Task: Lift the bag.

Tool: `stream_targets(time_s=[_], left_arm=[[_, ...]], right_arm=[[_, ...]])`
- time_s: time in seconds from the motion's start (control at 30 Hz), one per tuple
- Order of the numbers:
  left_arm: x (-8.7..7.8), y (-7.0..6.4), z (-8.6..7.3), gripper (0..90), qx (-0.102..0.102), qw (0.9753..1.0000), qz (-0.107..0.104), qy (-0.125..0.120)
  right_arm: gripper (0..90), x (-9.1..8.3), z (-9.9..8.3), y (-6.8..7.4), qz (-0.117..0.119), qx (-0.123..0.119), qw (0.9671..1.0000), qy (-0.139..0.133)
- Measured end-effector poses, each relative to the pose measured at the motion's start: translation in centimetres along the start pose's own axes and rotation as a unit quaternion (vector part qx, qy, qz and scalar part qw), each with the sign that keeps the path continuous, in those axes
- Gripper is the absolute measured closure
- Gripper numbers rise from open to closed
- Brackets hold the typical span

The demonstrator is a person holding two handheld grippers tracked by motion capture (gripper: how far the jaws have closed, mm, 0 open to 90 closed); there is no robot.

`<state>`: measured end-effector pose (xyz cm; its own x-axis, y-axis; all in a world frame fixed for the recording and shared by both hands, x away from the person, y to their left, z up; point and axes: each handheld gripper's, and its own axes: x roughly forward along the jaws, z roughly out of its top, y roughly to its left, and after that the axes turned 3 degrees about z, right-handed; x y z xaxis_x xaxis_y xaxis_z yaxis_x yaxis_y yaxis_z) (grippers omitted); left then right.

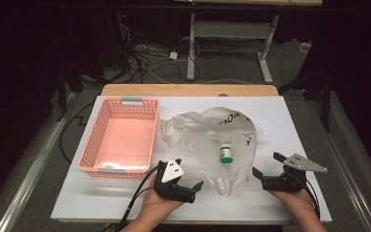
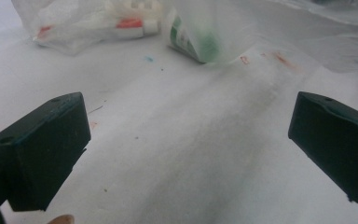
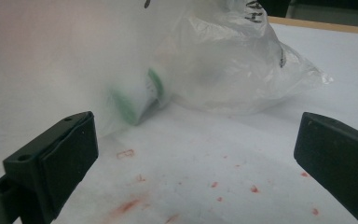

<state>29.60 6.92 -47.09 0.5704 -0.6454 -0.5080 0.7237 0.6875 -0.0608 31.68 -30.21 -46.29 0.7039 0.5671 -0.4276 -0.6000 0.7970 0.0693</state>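
Dark room; grey floor (image 1: 38,145), tangled cables (image 1: 140,58), desk legs (image 1: 191,48) behind.

Each gripper, left gripper (image 1: 179,186) and right gripper (image 1: 269,170), is black with blocky jaws. Each carries a grey three-cornered plate with small dots. A black cable trails from both.

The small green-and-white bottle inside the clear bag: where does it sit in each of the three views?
High view: small bottle at centre, inside the clear plastic bag, between both grippers.
Left gripper view: top centre, blurred, beyond the open jaws.
Right gripper view: left of centre, blurred behind the plastic.
Shared landmark: the bag's crumpled plastic.
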Motion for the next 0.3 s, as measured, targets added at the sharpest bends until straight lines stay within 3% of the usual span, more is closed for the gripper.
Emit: stream_targets(time_s=[0.3], left_arm=[[-0.03,0.04,-0.13,0.0,-0.002,1.0,0.003,0.002]], right_arm=[[0.0,-0.34,0.31,0.44,-0.009,-0.009,0.9999,-0.009]])
